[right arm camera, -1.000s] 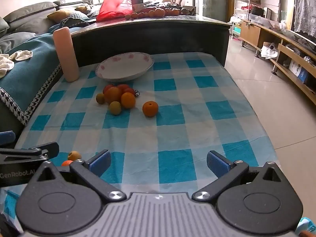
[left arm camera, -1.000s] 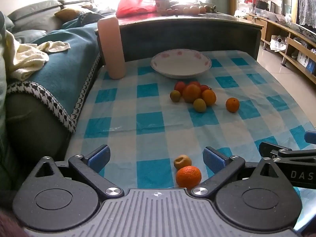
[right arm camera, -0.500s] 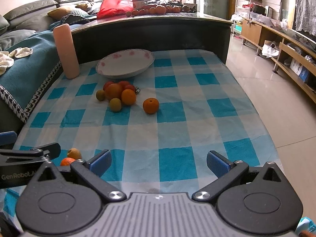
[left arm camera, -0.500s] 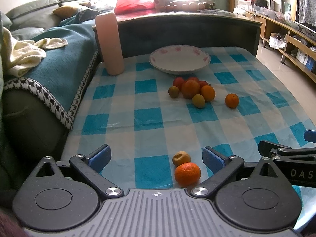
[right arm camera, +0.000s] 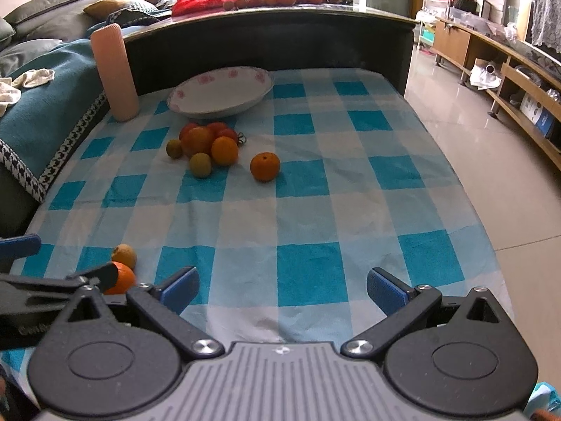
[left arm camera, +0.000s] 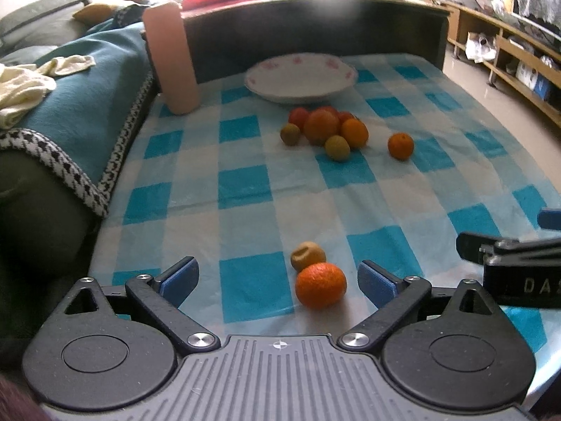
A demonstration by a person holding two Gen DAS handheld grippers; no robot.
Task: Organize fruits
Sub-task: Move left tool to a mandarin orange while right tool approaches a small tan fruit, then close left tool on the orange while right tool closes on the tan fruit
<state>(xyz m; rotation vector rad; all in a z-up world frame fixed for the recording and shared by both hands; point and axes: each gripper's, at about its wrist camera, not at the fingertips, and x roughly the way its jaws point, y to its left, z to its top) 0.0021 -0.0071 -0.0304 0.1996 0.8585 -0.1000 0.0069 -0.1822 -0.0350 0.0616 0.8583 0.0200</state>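
Nothing sorted yet: plate (left arm camera: 301, 79) bare, 9 fruits on the counter (right arm camera: 315, 189); left gripper (left arm camera: 277, 279) and right gripper (right arm camera: 282, 289) gape, holding nothing.

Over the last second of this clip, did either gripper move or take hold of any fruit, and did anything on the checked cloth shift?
The left gripper eased forward a little, so the near orange and the yellowish fruit touching it now sit further in between its open jaws, which touch neither. The right gripper rose or tilted slightly, jaws open and empty. Nothing was grasped or released. The plate, fruit cluster, lone orange and pink cylinder stayed put.
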